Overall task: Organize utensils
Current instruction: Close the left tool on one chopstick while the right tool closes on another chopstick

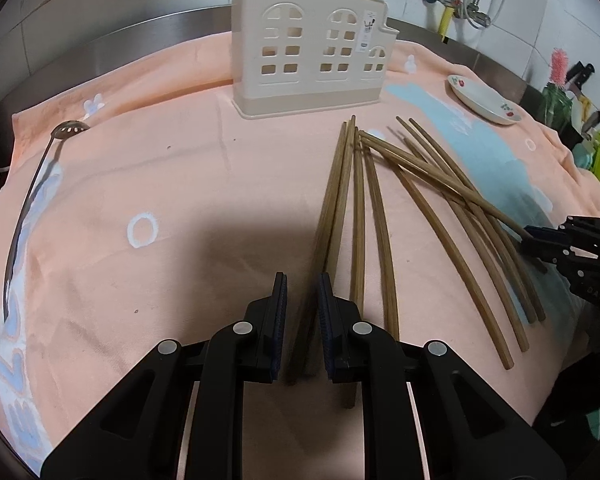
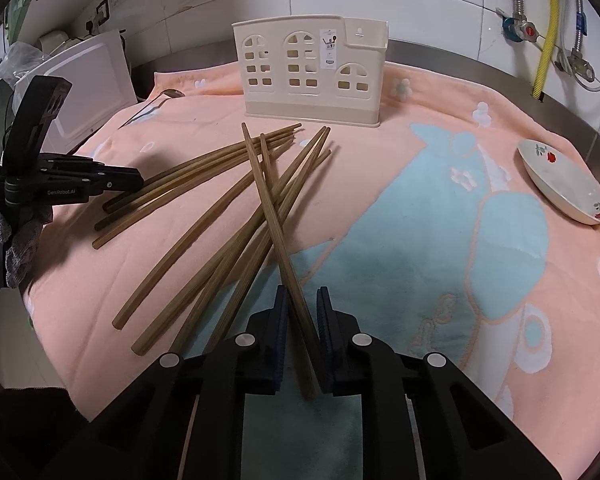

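Observation:
Several brown wooden chopsticks lie fanned on a peach towel; they also show in the right wrist view. A cream house-shaped utensil holder stands upright behind them, also in the right wrist view. My left gripper is open, its fingers straddling the near ends of two chopsticks. My right gripper is open around two chopsticks that cross the pile. A slotted metal spoon lies far left.
A small white flowered dish sits at the right on the towel, also in the left wrist view. A white appliance stands at the left. Knives and pipes are by the tiled wall.

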### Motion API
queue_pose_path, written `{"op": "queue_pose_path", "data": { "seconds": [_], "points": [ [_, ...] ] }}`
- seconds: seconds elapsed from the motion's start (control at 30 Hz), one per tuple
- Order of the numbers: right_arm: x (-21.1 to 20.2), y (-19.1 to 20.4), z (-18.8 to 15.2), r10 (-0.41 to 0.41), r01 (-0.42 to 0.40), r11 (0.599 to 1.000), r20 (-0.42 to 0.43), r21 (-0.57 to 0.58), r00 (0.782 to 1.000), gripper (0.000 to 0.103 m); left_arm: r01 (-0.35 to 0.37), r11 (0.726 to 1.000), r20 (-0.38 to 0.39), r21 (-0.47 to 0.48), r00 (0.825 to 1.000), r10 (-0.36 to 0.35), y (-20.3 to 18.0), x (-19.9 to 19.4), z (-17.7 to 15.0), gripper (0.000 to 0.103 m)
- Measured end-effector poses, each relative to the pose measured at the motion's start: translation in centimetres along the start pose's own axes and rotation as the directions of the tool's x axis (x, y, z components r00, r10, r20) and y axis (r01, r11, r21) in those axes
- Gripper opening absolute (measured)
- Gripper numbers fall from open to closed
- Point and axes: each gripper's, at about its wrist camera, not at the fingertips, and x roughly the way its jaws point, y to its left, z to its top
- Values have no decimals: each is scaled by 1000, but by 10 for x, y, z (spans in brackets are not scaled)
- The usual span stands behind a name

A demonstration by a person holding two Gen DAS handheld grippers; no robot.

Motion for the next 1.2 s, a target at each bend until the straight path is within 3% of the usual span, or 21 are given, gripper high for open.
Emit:
{"op": "queue_pose_path", "data": {
  "seconds": [0.2,0.63,1.2],
  "points": [
    [1,-1,1,0,0,1000,-1,4,1000,14,17,1000,-1,19,1000,-17,-6,4,-1,15],
    [-1,-2,1,3,-4,1000,3,9,1000,14,52,998,4,-38,999,-52,11,0,1,14],
    [0,-1,3,-1,1,1000,5,7,1000,14,-33,999,1,9,999,33,-1,9,0,14]
  ]
}}
